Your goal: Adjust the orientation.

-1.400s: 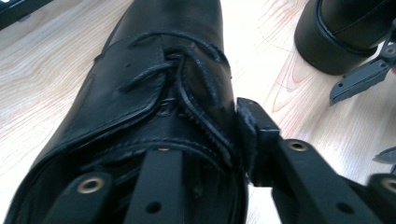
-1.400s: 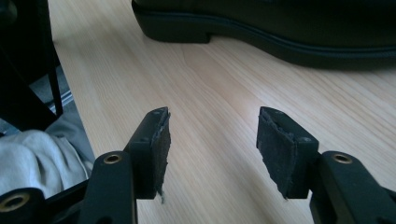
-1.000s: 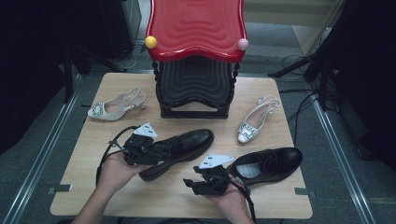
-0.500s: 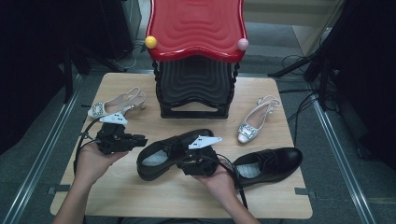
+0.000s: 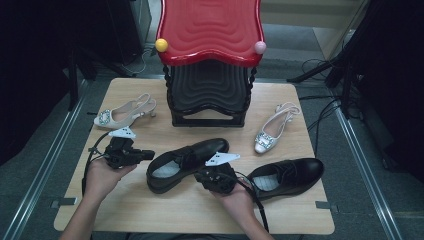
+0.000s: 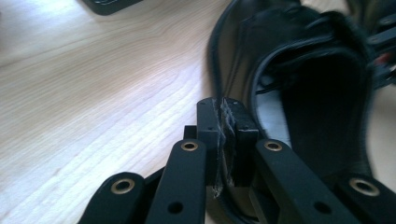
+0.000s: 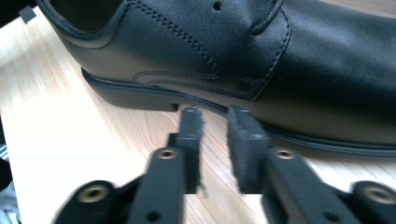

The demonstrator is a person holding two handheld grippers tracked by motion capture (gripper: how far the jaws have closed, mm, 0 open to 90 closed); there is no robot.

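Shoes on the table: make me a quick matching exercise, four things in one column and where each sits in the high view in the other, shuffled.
Things:
1. black shoe
2. second black shoe
3. beige heeled shoe
4. silver heeled shoe

Places:
A. right of the black stand
B. between the two hands
C. left of the stand
D. near right corner of the table

Pairs: 1-B, 2-D, 3-C, 4-A

The shoe [image 7: 261, 60] looks like smooth black leather with a soft sheen. The table [image 6: 93, 93] is pale, matt wood grain.
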